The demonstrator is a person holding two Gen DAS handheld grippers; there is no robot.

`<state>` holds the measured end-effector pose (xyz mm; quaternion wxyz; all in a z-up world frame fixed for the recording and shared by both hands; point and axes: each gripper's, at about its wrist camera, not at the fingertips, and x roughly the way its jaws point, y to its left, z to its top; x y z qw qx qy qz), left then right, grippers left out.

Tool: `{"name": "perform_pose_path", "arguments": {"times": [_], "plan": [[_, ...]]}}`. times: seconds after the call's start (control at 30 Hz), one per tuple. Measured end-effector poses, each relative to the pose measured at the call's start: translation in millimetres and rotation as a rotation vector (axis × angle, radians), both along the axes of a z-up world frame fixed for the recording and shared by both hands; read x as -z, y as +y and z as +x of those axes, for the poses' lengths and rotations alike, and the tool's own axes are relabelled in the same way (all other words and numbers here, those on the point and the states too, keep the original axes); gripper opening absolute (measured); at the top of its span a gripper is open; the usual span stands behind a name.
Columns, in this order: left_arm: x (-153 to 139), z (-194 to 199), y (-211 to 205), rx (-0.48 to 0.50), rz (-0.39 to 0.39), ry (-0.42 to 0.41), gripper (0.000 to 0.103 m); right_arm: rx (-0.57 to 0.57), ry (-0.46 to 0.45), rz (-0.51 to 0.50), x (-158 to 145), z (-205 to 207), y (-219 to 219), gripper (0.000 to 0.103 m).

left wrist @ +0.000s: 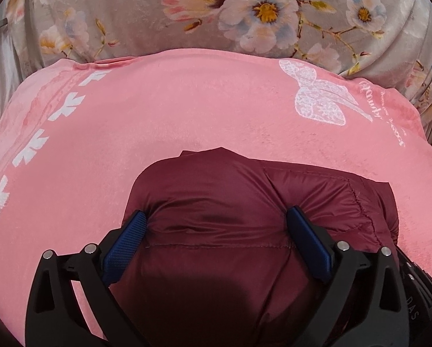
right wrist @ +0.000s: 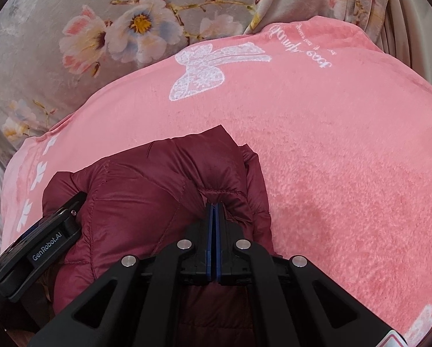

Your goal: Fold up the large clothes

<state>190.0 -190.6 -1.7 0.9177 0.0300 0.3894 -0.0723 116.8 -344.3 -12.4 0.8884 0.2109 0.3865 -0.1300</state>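
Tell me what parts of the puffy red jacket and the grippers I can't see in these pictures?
- Maroon jacket: its near part is covered by the left gripper in the left wrist view and cut off at the bottom edge.
- Right wrist view: the right gripper hides the fabric behind its shut pads.
- Sleeves, zipper, collar: cannot tell, bundled up.
- Writing on the pink blanket: too small, upside down.

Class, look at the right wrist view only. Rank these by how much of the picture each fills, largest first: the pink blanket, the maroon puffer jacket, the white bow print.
1. pink blanket
2. maroon puffer jacket, though it lies nearest the camera, which flatters it
3. white bow print
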Motion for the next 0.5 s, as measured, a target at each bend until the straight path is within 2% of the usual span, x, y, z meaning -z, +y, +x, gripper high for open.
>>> {"name": "perform_pose_path", "arguments": {"times": [0.5], "plan": [[3.9, 0.7, -2.6, -0.004, 0.014, -0.015, 0.096, 0.0, 0.002, -0.015, 1.6, 0.1, -0.3, 0.0]]}}
